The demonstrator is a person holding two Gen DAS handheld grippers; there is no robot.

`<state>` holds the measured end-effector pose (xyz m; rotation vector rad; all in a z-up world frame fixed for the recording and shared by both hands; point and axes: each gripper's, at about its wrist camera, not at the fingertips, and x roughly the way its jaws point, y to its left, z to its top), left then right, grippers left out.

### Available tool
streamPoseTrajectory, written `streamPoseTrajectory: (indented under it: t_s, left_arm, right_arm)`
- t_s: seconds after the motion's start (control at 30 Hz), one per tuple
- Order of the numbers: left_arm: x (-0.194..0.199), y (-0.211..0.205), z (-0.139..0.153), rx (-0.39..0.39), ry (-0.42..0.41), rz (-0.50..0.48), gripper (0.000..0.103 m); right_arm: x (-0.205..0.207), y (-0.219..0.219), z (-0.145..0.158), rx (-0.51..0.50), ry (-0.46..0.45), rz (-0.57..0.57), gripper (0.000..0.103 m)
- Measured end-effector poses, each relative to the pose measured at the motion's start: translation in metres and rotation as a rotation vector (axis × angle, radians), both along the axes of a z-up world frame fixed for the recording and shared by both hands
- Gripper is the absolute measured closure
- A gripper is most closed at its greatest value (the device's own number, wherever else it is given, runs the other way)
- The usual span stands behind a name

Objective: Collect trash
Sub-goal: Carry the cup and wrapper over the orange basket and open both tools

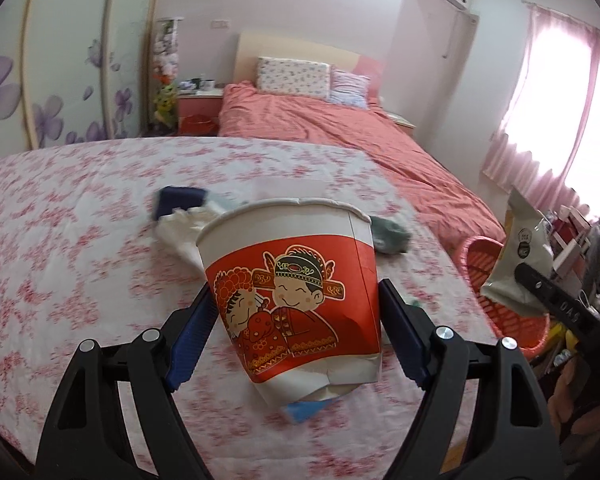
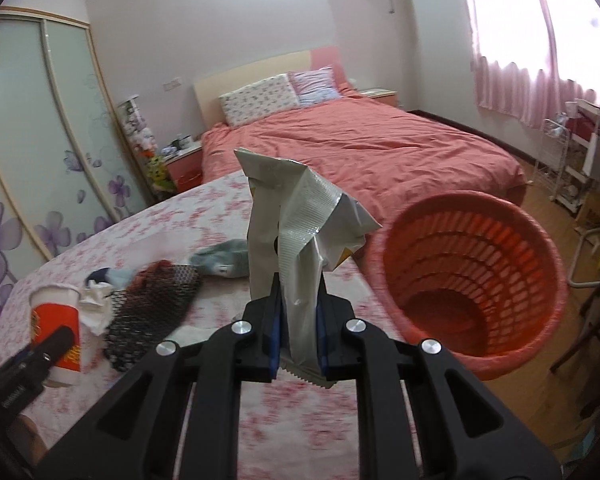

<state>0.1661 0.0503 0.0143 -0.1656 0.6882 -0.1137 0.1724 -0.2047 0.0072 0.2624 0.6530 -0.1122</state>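
My left gripper (image 1: 296,320) is shut on a red and white paper cup (image 1: 296,300) with a cartoon couple on it, held just above the floral table. The cup also shows in the right wrist view (image 2: 56,320) with the left gripper's finger on it. My right gripper (image 2: 298,320) is shut on a crumpled silver snack wrapper (image 2: 296,236), held upright beside the red plastic basket (image 2: 532,320). In the left wrist view the wrapper (image 1: 520,256) hangs over the basket (image 1: 480,256).
On the floral tablecloth (image 1: 60,260) lie a crumpled white tissue (image 2: 96,304), a black mesh pouch (image 2: 152,312), a grey-green cloth (image 2: 224,260) and a dark blue item (image 1: 180,200). A bed with a red cover (image 2: 360,152) stands behind. Shelves and clutter (image 2: 580,160) stand at the right.
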Motion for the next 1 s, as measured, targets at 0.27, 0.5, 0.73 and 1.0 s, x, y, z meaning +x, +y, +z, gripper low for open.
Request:
streamPoseTrajectory:
  t_s: [0.27, 0.5, 0.73, 1.0]
  left_arm:
    - [0.011, -0.056, 0.003, -0.002, -0.011, -0.11, 0.025]
    - [0.023, -0.117, 0.001, 0.001, -0.013, -0.222, 0.025]
    - [0.037, -0.165, -0.002, -0.009, -0.015, -0.311, 0.025]
    - [0.05, -0.214, -0.014, -0.006, 0.008, -0.405, 0.025]
  right_arm:
    - [-0.008, -0.053, -0.01, -0.004, 0.011, -0.11, 0.088]
    - [-0.015, -0.103, -0.021, 0.01, 0.021, -0.199, 0.088]
    - [-0.011, -0.14, -0.031, 0.023, 0.027, -0.247, 0.088]
    - [-0.001, -0.166, -0.039, 0.026, 0.025, -0.264, 0.087]
